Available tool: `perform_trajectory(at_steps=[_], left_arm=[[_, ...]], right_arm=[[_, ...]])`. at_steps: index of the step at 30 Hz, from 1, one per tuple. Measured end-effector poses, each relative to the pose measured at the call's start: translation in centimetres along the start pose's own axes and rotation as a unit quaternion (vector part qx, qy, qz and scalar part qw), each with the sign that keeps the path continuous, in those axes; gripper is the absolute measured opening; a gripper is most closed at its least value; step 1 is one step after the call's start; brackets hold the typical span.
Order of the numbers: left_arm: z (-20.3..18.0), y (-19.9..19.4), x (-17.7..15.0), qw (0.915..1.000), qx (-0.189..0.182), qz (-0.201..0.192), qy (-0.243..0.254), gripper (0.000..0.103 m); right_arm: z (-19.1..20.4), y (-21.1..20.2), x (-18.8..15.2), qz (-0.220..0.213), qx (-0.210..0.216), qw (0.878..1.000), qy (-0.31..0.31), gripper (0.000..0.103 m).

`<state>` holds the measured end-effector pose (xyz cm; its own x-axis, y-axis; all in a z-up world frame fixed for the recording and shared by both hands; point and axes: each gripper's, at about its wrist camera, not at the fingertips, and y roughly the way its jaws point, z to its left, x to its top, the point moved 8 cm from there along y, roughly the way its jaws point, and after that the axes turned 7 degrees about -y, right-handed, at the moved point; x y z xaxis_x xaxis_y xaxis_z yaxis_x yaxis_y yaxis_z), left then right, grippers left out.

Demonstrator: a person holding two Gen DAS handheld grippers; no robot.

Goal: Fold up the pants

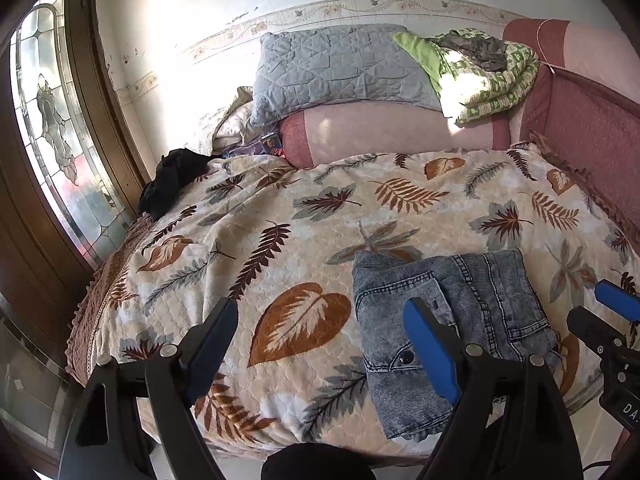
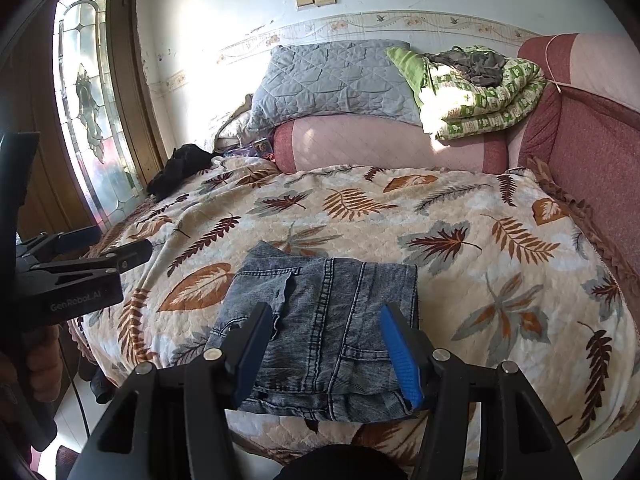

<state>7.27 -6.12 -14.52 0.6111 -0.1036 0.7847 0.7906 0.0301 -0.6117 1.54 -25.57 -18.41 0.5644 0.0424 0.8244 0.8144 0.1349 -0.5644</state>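
A pair of blue-grey denim pants [image 1: 480,292] [image 2: 320,276] lies folded into a compact rectangle near the front edge of a bed covered by a leaf-print blanket [image 1: 280,220] [image 2: 460,208]. My left gripper [image 1: 320,306] [image 2: 120,250] stands open over the blanket, just left of the pants, with nothing between its fingers. My right gripper [image 2: 324,310] [image 1: 612,308] hovers open above the near part of the folded pants. Its blue pads [image 2: 400,356] stand apart over the denim and do not press on it.
A pink bolster [image 1: 392,132], a grey quilted pillow [image 1: 332,64] and a folded green quilt [image 1: 488,80] are stacked at the bed's far end. A black garment [image 1: 172,176] lies at the far left edge, near a stained-glass door [image 1: 52,120]. A red padded side [image 1: 580,120] bounds the right.
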Motion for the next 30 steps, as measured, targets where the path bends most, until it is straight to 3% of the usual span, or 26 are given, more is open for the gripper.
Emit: perform_trajectory(at_steps=[30], left_arm=[[-0.11, 0.29, -0.52, 1.0000, -0.002, 0.007, 0.001, 0.085]], right_arm=[[0.08, 0.33, -0.25, 0.004, 0.000, 1.000, 0.001, 0.060]])
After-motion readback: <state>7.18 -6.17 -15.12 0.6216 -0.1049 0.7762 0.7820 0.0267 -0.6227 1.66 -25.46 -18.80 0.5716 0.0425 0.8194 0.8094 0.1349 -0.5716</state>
